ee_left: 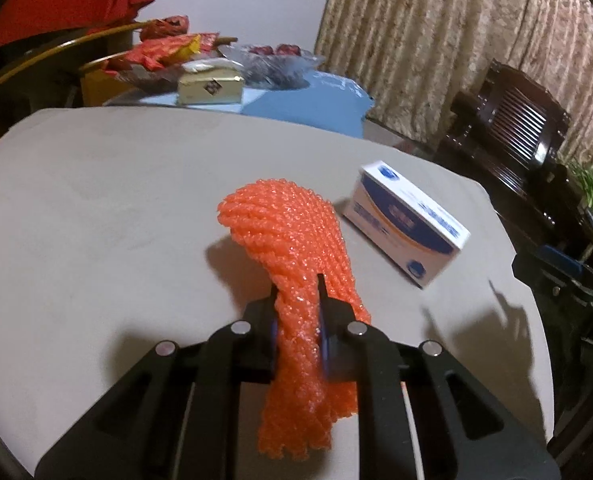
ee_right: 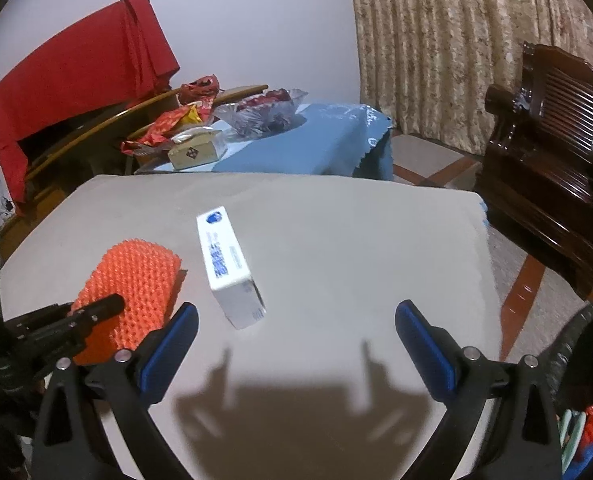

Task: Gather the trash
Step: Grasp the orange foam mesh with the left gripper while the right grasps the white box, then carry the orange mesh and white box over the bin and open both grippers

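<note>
An orange foam fruit net [ee_left: 284,232] is pinched between the pads of my left gripper [ee_left: 297,286], which is shut on it. The net's far end curves up over the grey table [ee_left: 96,220] and its near end hangs below the fingers. To its right a white and blue carton [ee_left: 406,228] lies on the table. In the right wrist view the same net [ee_right: 136,280] and the left gripper [ee_right: 96,308] show at the left, with the carton [ee_right: 228,268] just ahead. My right gripper [ee_right: 296,310] stands open above the table [ee_right: 356,240] with nothing between its blue pads.
Behind the grey table is a blue-covered table [ee_right: 316,140] with red wrappers, a plastic-wrapped bowl and a beige box [ee_right: 194,154]. A dark wooden chair [ee_right: 548,152] stands at the right. A black bin rim [ee_right: 576,332] shows at the lower right. Red cloth [ee_right: 76,68] hangs at back left.
</note>
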